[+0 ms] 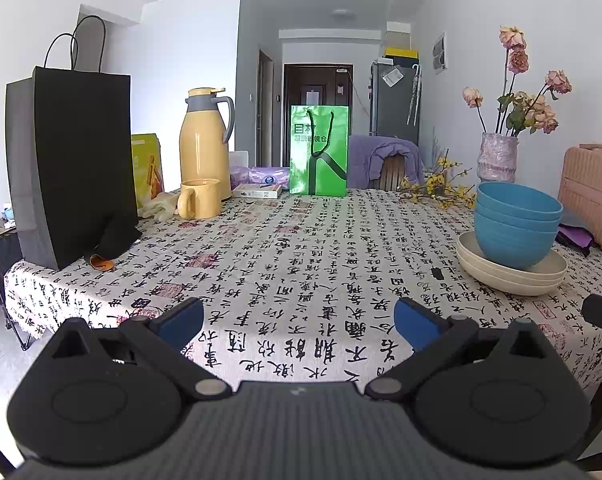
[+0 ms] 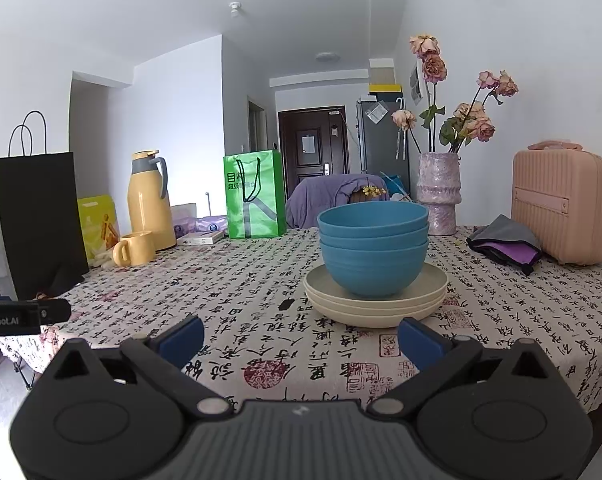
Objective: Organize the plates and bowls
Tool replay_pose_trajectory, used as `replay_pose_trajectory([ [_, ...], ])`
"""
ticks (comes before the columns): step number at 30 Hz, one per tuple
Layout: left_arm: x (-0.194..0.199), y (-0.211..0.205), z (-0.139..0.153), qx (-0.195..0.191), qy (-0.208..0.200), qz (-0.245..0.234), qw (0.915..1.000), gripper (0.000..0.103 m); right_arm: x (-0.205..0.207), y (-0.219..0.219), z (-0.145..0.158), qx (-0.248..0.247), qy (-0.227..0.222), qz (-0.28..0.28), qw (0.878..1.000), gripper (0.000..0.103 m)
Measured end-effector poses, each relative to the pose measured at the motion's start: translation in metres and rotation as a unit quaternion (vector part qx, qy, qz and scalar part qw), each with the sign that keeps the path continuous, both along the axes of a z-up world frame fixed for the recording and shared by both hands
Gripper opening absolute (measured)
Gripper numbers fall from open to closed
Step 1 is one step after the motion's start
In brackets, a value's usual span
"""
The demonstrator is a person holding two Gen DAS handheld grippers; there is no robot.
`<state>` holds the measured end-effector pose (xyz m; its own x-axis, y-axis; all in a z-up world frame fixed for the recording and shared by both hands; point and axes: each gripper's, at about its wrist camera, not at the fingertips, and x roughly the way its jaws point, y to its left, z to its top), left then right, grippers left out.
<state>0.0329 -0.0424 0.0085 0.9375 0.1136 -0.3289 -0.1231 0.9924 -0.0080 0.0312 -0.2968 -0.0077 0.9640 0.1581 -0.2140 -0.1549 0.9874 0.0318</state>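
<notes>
We are looking at a table (image 2: pixel 229 280) under a calligraphy cloth, and the sorting seems to be finished or very nearly so: three blue bowls (image 2: pixel 373 248) are sitting nested inside one another, upright, on a stack of cream plates (image 2: pixel 375 308), three as far as we can count. We are seeing no loose bowl or plate anywhere else on the table in either view, so we are judging that little or nothing is left to gather, though we cannot say whether the stack is meant to be moved somewhere else. We are holding the right gripper (image 2: pixel 301 340) low over the near edge, its blue fingers spread wide and carrying nothing, with the stack just ahead of it and slightly to its right; the right finger looks close to the plates' near rim, but we cannot tell whether it is touching. We are holding the left gripper (image 1: pixel 299 320) farther off, also wide open and empty, aimed at bare cloth, with the stack near its right side and well apart from its fingers. Around the far edge, clear of the stack, are standing a black bag (image 1: pixel 73 164), a yellow flask (image 1: pixel 205 144) with a mug (image 1: pixel 199 199), a green bag (image 1: pixel 319 150), a vase (image 2: pixel 439 196) of dried roses and a pink case (image 2: pixel 561 204).
</notes>
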Motion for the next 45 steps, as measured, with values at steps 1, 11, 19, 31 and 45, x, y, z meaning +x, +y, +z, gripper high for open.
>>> replay_pose_trajectory([
  [1, 0.0002, 0.0001, 0.0001, 0.0, 0.001, 0.0, 1.0, 0.103, 0.0, 0.0, -0.0001, 0.0, 0.001, 0.0, 1.0, 0.103],
  [11, -0.0001, -0.0006, 0.0002, 0.001, 0.001, -0.003, 1.0, 0.103, -0.0013, -0.0008, -0.0005, 0.002, 0.001, 0.0, 1.0, 0.103],
  [19, 0.0004, -0.0005, -0.0007, 0.001, 0.002, -0.004, 1.0, 0.103, -0.0019, -0.0013, -0.0004, 0.002, 0.0, 0.002, 1.0, 0.103],
  [31, 0.0, -0.0008, -0.0002, 0.002, -0.001, -0.006, 1.0, 0.103, -0.0018, -0.0018, -0.0002, 0.002, 0.0, 0.002, 1.0, 0.103],
  [45, 0.0004, -0.0005, 0.0003, 0.003, -0.003, -0.008, 1.0, 0.103, -0.0022, -0.0021, 0.0001, 0.003, 0.0, 0.001, 1.0, 0.103],
])
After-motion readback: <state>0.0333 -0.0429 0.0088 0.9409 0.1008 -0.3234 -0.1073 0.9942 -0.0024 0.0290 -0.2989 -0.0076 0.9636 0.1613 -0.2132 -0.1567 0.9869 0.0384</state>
